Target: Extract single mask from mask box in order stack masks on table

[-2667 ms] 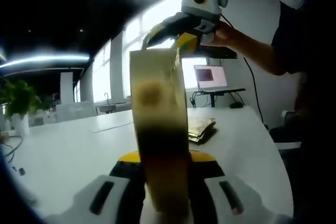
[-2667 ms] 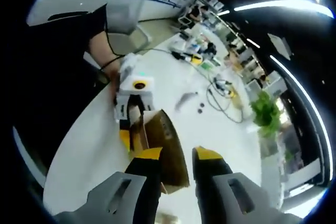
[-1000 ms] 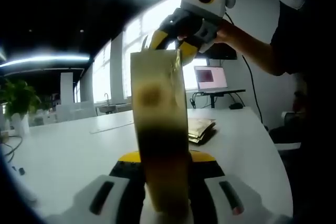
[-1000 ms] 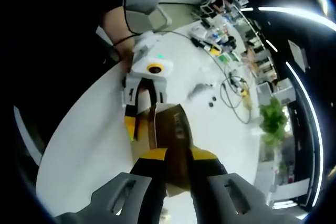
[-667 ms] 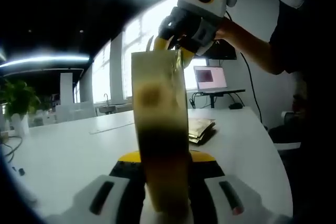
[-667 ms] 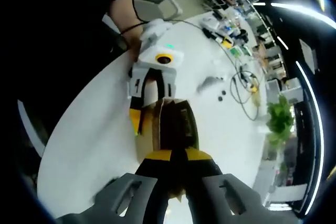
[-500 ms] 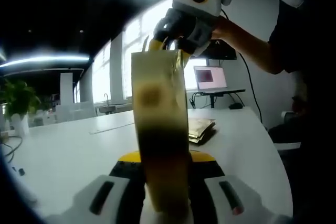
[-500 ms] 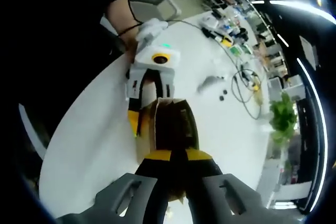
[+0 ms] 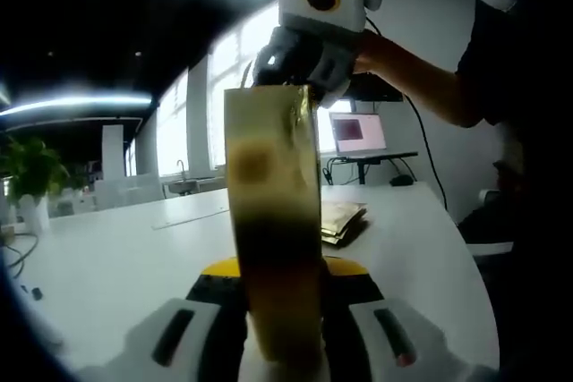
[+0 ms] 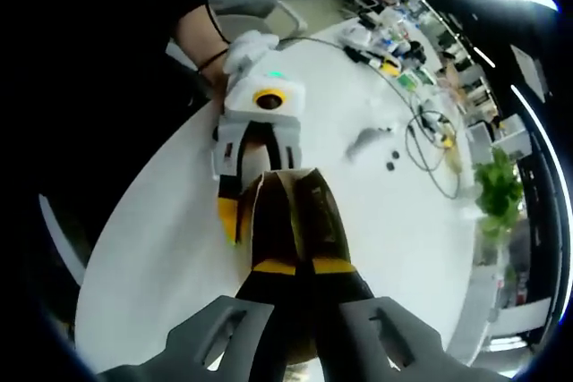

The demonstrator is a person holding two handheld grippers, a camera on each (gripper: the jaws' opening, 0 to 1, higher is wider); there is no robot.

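Observation:
A tall brown cardboard mask box (image 9: 273, 212) stands on the white table (image 9: 116, 257), and my left gripper (image 9: 282, 267) is shut on its lower part. From above, my right gripper (image 9: 288, 85) reaches down into the box's open top. In the right gripper view its yellow-tipped jaws press together, so my right gripper (image 10: 294, 267) is shut inside the box (image 10: 300, 207); what lies between the tips is hidden. Beyond it, my left gripper (image 10: 258, 199) clamps the box. A small stack of masks (image 9: 342, 219) lies on the table behind the box.
A laptop (image 9: 358, 131) and cables sit at the table's far end. A person's arm (image 9: 421, 78) holds the right gripper. A potted plant (image 9: 31, 172) stands far left. Cables and small items (image 10: 421, 140) lie across the table, with a plant (image 10: 501, 194) beyond.
My right gripper's jaws went from open to shut and dropped deeper into the box's open top. The left gripper and the box stayed put.

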